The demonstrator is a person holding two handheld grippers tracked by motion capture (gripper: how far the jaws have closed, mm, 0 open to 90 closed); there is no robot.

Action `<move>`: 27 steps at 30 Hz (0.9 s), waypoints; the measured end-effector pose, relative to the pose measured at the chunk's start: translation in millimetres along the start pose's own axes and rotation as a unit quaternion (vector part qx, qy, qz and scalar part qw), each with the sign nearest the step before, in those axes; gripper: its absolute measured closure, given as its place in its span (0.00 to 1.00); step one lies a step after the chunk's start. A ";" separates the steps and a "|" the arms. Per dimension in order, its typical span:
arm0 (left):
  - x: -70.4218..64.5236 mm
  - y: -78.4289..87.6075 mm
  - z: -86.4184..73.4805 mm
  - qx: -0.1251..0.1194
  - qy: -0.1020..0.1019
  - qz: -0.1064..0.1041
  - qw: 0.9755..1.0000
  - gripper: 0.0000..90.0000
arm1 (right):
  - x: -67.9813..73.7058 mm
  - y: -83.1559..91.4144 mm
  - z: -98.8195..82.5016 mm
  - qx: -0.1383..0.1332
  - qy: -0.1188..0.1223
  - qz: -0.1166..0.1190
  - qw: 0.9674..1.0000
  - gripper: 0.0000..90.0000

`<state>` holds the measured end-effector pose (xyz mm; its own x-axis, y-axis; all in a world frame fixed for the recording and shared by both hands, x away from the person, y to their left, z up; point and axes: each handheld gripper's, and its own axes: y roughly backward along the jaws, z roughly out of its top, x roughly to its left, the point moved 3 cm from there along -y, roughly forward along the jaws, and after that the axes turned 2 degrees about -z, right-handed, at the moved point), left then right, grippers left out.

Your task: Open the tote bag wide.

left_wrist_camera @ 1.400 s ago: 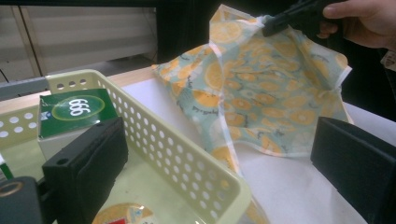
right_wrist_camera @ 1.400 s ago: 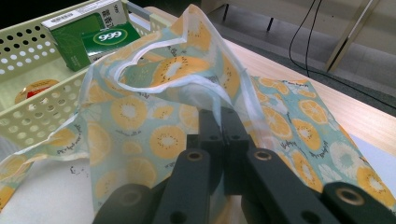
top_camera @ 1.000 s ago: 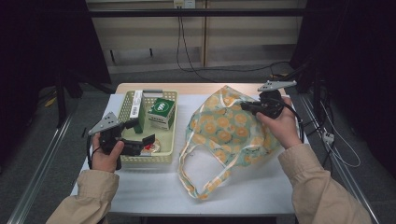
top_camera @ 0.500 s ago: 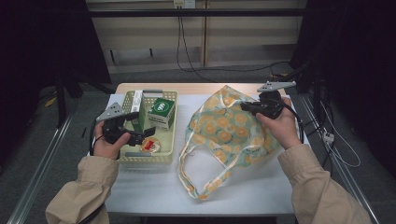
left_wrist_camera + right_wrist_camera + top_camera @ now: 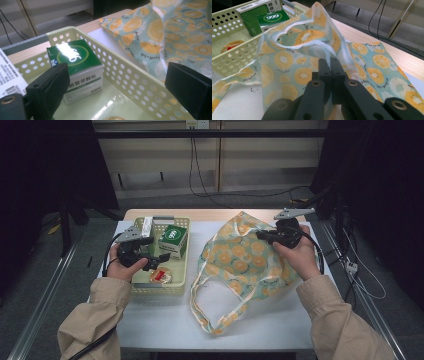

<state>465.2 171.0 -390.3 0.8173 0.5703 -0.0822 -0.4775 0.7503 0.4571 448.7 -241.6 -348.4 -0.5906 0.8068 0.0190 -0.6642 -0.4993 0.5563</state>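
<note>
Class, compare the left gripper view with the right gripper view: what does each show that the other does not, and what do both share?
Left gripper view alone: the left gripper with its jaws wide apart and nothing between them, hanging over the basket's inside, and a white printed box at the edge.

Right gripper view alone: the right gripper shut on a fold of the fruit-print bag, and a round red-and-yellow item in the basket.

Shared: the green box, the yellow perforated basket and the fruit-print bag.

Box (image 5: pixel 173 240) in basket (image 5: pixel 181 279), left of bag (image 5: pixel 245 265)
</note>
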 end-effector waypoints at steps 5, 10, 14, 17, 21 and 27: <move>6.2 -10.2 -6.0 0.024 -0.015 0.009 1.000 0.08 | 0.7 0.4 -0.4 0.002 0.003 0.000 1.000 1.00; 10.6 -20.4 -11.5 0.045 -0.019 0.003 0.999 0.08 | 0.2 -0.1 -0.7 0.003 -0.001 -0.002 1.000 1.00; 12.2 -29.7 -17.1 0.062 -0.032 -0.014 0.997 0.08 | 1.4 -1.3 -1.3 0.003 0.000 0.000 1.000 1.00; 14.3 -35.7 -23.9 0.078 -0.041 -0.019 0.996 0.10 | 2.1 -2.2 -2.2 0.003 -0.002 0.002 1.000 1.00; 16.2 -40.0 -31.3 0.082 -0.048 -0.030 0.995 0.12 | 0.2 -3.0 -2.8 0.004 -0.005 0.001 1.000 1.00; 15.2 -36.8 -34.1 0.100 -0.074 -0.060 0.990 0.15 | -0.3 -2.2 -3.1 0.005 -0.006 0.002 1.000 1.00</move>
<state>484.2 163.5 -438.6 0.9096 0.4148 -0.0226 -0.3131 0.7204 0.6189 448.9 -241.8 -352.3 -0.5874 0.8087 0.0301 -0.6581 -0.4990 0.5639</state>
